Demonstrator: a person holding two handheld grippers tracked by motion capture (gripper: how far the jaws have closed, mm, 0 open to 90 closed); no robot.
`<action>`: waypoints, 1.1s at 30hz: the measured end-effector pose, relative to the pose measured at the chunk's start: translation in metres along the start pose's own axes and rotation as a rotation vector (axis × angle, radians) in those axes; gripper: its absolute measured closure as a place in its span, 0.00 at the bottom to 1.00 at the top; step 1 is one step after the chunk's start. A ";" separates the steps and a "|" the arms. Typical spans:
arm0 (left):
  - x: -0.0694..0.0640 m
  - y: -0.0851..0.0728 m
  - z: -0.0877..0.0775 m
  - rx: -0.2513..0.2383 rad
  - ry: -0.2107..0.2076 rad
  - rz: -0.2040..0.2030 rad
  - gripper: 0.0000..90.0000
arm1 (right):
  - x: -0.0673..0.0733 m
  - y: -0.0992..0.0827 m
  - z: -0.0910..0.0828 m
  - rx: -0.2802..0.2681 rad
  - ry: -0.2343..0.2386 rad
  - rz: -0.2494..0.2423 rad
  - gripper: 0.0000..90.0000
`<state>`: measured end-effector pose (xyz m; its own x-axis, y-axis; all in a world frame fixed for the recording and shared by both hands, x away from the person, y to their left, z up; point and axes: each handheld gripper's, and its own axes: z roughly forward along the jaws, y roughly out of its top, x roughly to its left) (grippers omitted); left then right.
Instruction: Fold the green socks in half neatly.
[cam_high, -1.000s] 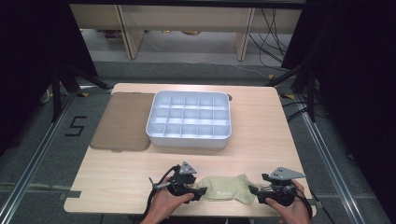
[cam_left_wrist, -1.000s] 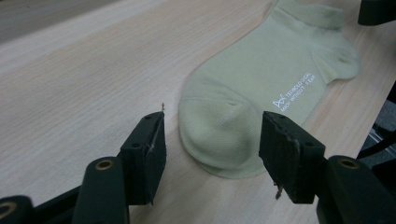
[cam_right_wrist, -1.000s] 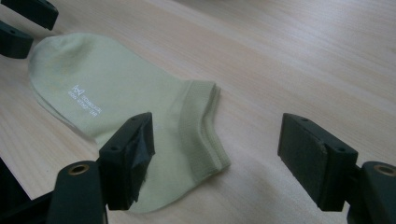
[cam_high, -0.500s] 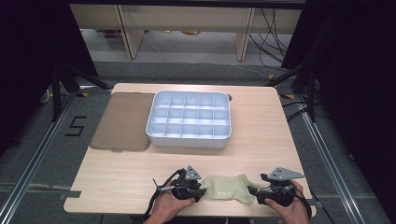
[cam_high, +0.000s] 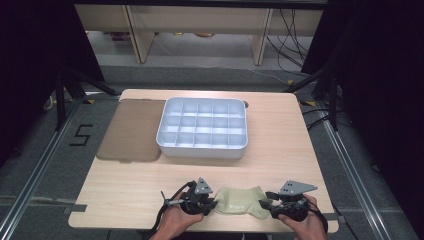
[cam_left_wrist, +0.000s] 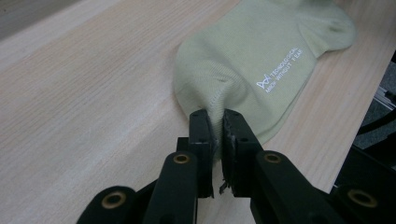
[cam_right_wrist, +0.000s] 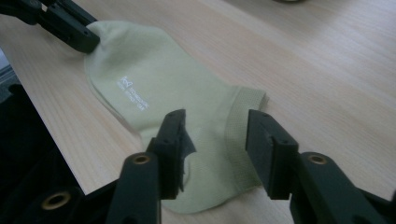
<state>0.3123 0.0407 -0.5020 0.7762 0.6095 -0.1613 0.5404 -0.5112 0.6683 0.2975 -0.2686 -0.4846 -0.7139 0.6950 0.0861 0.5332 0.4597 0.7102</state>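
— What is seen at the left?
— The toe end of the pale green sock (cam_left_wrist: 261, 60) has just been pinched by the left gripper (cam_left_wrist: 215, 122), its jaws closed on a fold.
— And the sock itself?
— It is laid flat at the table (cam_high: 300, 150)'s near edge, between both grippers.
— At the right?
— The cuff is straddled by the right gripper (cam_right_wrist: 215, 122), jaws closing, gap still seen.

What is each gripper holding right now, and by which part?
The left gripper pinches the pale green sock at its toe end. The right gripper straddles the cuff end, jaws just closing but not yet gripping.
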 end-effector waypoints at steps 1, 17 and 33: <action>0.002 0.000 -0.002 0.004 -0.003 0.016 0.92 | 0.001 0.003 0.005 0.016 -0.003 -0.009 0.73; 0.011 -0.009 -0.020 0.011 -0.004 0.001 0.92 | 0.013 0.015 0.029 0.071 0.040 -0.098 0.90; 0.030 -0.021 -0.056 0.020 0.002 0.001 0.91 | 0.032 0.034 0.061 0.117 0.084 -0.159 0.93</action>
<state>0.3066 0.1035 -0.4802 0.7761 0.6102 -0.1591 0.5459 -0.5237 0.6540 0.3204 -0.1972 -0.5006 -0.8262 0.5619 0.0406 0.4559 0.6245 0.6341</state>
